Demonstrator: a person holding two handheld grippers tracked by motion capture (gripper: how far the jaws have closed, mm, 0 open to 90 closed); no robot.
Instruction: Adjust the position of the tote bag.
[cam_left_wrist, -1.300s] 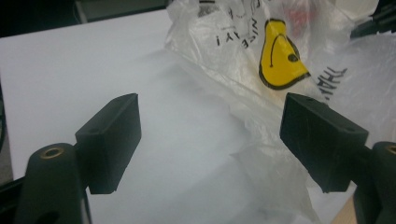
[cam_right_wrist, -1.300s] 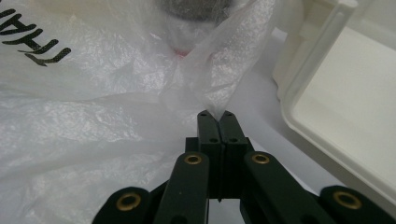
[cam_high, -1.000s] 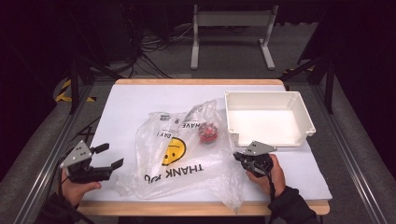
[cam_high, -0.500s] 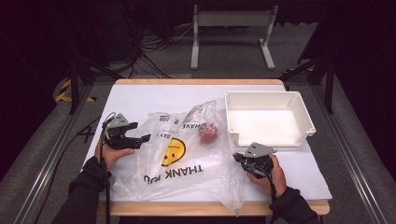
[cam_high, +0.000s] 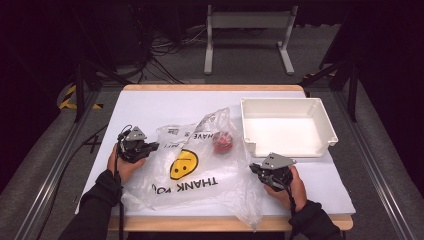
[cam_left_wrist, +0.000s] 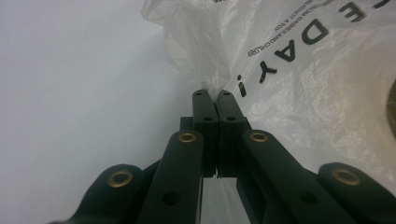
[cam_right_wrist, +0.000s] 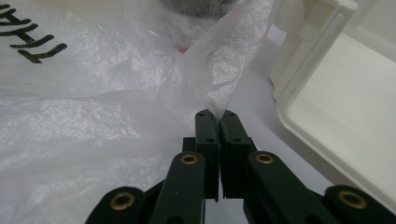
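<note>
A clear plastic bag printed with a yellow smiley face and black lettering lies spread and crumpled across the middle of the white table, reaching to the table's near edge. A red round object sits inside the bag, near its far end and close to the left wall of the white tray, which stands on the right part of the table. The left gripper is at the bag's left edge; in the left gripper view its jaws are pressed together with a gathered fold of bag film pinched between the tips. The right gripper is at the bag's right edge, just in front of the tray's near left corner; in the right gripper view its jaws are likewise closed together, with a raised flap of bag film caught at the tips. The tray's rim stands just beside that gripper. Both hands rest low at the table surface.
</note>
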